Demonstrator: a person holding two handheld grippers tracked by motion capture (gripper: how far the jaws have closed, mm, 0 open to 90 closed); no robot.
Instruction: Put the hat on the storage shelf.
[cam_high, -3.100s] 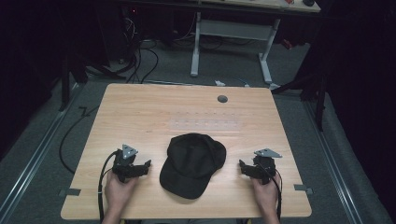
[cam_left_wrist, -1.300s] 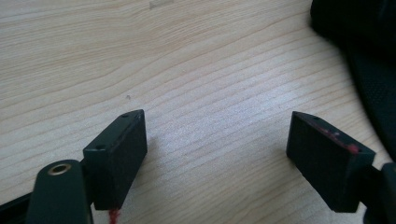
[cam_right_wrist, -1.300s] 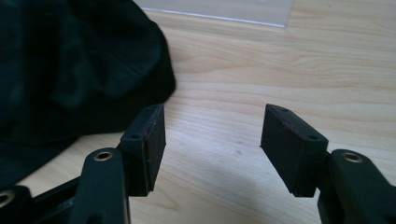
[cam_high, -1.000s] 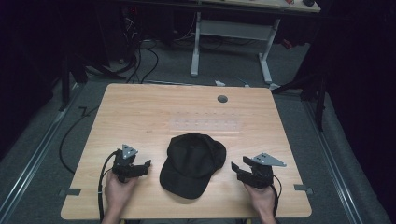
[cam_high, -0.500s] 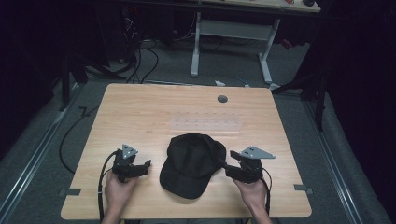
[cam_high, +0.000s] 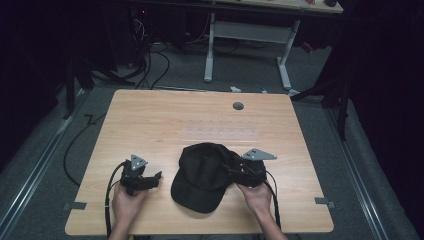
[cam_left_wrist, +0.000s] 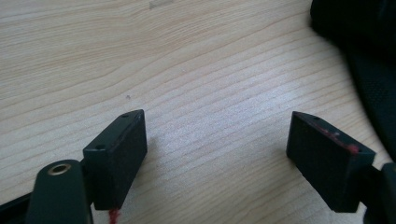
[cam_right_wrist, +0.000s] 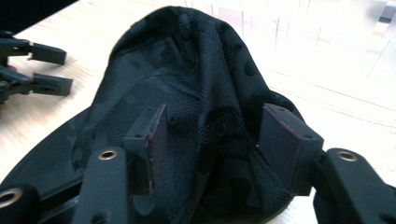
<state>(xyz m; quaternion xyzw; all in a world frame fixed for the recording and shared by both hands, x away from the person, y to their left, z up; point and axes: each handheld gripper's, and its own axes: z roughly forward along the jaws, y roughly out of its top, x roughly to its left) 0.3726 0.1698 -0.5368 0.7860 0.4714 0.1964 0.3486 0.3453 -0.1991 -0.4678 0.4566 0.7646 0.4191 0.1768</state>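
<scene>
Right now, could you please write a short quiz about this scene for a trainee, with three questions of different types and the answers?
1. True or false: the left gripper is holding the cap.
2. Multiple choice: what lies between the jaws of the right gripper? A) bare table B) cap fabric C) a cable
3. Fill the blank: the round hole in the wooden table is near its ___ edge, seen from the person.

Key: 1 false, its jaws are open over bare wood. 2 B. 3 far.
</scene>
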